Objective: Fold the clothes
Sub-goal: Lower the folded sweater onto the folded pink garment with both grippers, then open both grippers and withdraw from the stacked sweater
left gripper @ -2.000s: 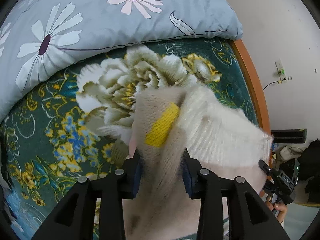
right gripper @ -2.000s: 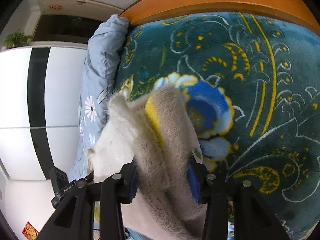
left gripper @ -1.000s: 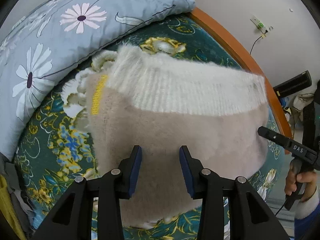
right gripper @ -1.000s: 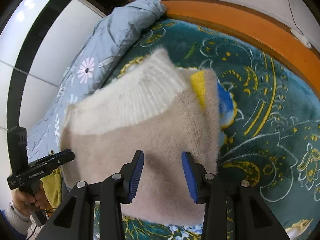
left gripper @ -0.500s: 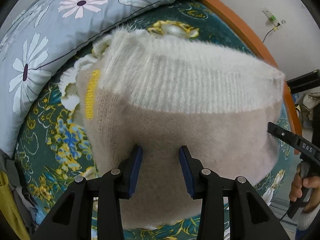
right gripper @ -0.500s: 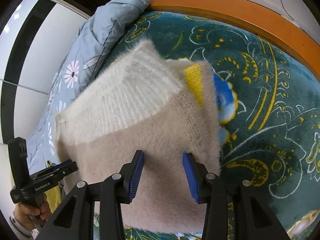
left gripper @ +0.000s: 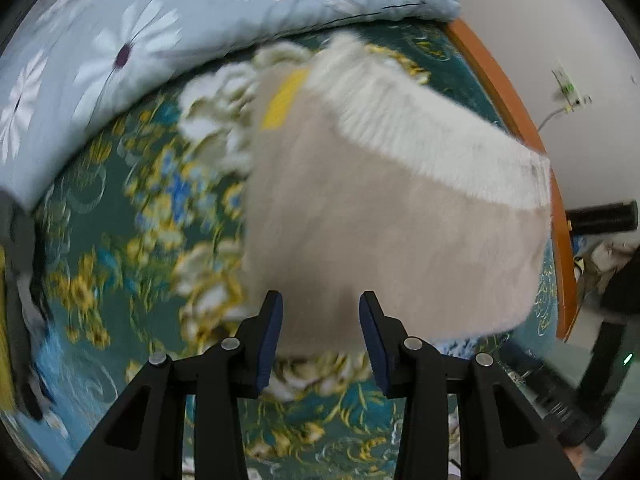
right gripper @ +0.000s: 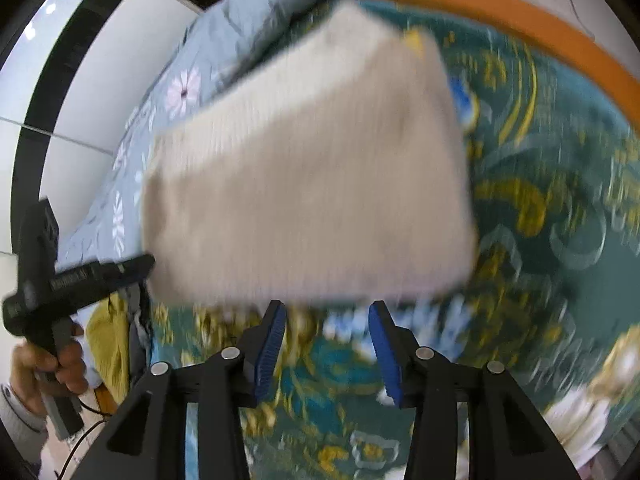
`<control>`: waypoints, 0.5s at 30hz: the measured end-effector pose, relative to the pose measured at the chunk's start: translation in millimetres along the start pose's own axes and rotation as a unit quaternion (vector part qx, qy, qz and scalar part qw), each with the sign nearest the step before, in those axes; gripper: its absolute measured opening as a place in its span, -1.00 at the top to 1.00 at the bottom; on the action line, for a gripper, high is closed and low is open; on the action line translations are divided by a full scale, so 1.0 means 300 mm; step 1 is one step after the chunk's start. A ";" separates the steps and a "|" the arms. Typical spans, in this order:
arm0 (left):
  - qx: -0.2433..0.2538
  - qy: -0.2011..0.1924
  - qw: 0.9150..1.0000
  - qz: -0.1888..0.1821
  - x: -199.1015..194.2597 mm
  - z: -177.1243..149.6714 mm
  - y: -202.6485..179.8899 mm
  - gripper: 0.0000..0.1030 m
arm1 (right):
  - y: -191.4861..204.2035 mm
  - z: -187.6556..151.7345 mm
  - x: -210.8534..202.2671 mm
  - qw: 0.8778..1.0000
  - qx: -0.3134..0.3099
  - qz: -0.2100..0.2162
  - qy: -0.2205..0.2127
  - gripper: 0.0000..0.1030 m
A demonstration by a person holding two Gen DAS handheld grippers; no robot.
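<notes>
A folded beige sweater [left gripper: 392, 216] with a white ribbed band and a yellow patch lies flat on the green floral blanket [left gripper: 132, 240]. In the left wrist view my left gripper [left gripper: 320, 334] hovers over the sweater's near edge; its jaws are opening and the pads do not press the knit. In the right wrist view the same sweater [right gripper: 312, 184] lies beyond my right gripper [right gripper: 326, 346], whose jaws are also opening with only blanket between them. The left gripper [right gripper: 146, 262] shows at that view's left edge, held by a hand [right gripper: 44, 364]. Both views are motion-blurred.
A light blue pillow with daisies [left gripper: 132, 40] lies along the far side. The orange wooden bed edge [left gripper: 560, 216] runs on the right, with a white wall and a socket [left gripper: 568, 92] beyond. Yellow and grey clothes [right gripper: 110, 344] hang at the bed's side.
Two seconds ago both grippers gripped the sweater; they let it go and it lies folded. Over the last half second both pulled back toward its near edge, and the jaws spread slightly.
</notes>
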State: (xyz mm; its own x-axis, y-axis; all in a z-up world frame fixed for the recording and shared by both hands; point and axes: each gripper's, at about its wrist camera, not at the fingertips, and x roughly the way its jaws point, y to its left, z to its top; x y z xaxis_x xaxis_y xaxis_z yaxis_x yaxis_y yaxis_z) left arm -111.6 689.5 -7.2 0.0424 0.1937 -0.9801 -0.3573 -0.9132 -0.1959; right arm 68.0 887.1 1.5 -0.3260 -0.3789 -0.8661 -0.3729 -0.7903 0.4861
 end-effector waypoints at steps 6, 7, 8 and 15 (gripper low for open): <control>0.002 -0.011 1.000 0.011 -0.049 -0.082 0.053 -0.41 | 0.036 -0.142 0.057 0.999 0.023 -0.006 0.030 0.04; 0.010 -0.012 1.000 0.013 -0.054 -0.095 0.056 -0.43 | 0.041 -0.161 0.059 0.999 0.023 -0.006 0.031 -0.06; 0.017 -0.013 1.000 0.014 -0.058 -0.107 0.059 -0.45 | 0.061 -0.173 0.064 0.999 0.020 -0.007 0.031 -0.10; 0.067 -0.020 0.997 0.011 -0.090 -0.188 0.081 -0.58 | 0.200 -0.226 0.097 0.999 0.026 -0.034 0.027 -0.44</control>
State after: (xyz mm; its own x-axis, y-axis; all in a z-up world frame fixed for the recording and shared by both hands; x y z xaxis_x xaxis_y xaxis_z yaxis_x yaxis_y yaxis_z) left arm -68.9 641.9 12.9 -0.0029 0.1911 -0.9816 -0.4796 -0.8616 -0.1664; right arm 95.0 796.1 -2.4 -0.2519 -0.3511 -0.9018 -0.4383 -0.7895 0.4297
